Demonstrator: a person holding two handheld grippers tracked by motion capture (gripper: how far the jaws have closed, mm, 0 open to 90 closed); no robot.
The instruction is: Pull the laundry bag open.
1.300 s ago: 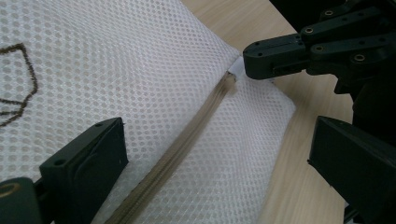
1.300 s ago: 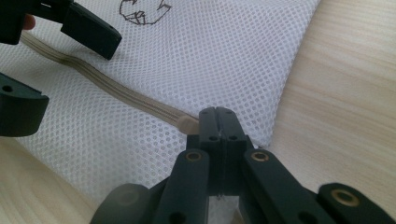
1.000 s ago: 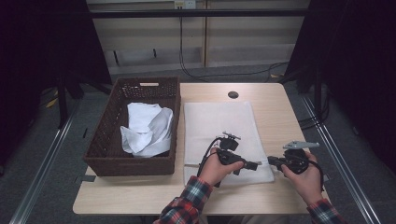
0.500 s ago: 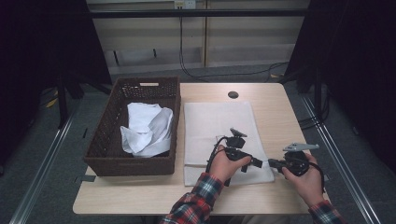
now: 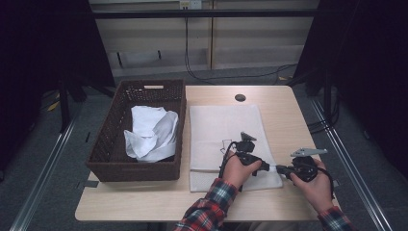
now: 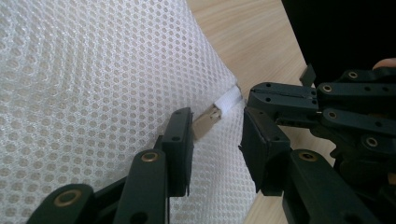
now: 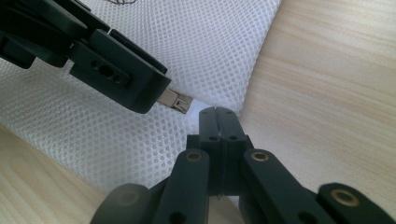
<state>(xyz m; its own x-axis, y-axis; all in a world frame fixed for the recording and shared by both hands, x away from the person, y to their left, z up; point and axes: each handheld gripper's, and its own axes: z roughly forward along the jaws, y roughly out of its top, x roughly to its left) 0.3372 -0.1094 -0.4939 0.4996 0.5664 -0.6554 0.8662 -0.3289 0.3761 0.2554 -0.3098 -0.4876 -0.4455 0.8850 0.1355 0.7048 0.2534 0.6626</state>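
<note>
A white mesh bag [image 5: 223, 130] lies flat on the table [image 5: 284, 110]. Its metal zipper pull [image 6: 208, 122] sits at the bag's near right edge. My left gripper [image 6: 215, 135] has its jaws on either side of that pull. They have just been closing, a gap still shows, and only one jaw meets the pull [image 7: 176, 101]. My right gripper [image 7: 217, 112] is shut on the bag's white edge tape just beyond the pull. In the high view the left gripper [image 5: 268, 166] and right gripper [image 5: 282, 169] point at each other, tips almost touching.
A dark wicker basket [image 5: 110, 144] stands left of the bag and holds crumpled white cloth [image 5: 151, 132]. A round cable hole [image 5: 240, 97] is at the table's far side. Bare wood [image 7: 327, 70] lies right of the bag.
My left gripper has moved right along the bag's near edge toward the right gripper, and its jaws have narrowed around the zipper pull. The right hand has stayed put.
</note>
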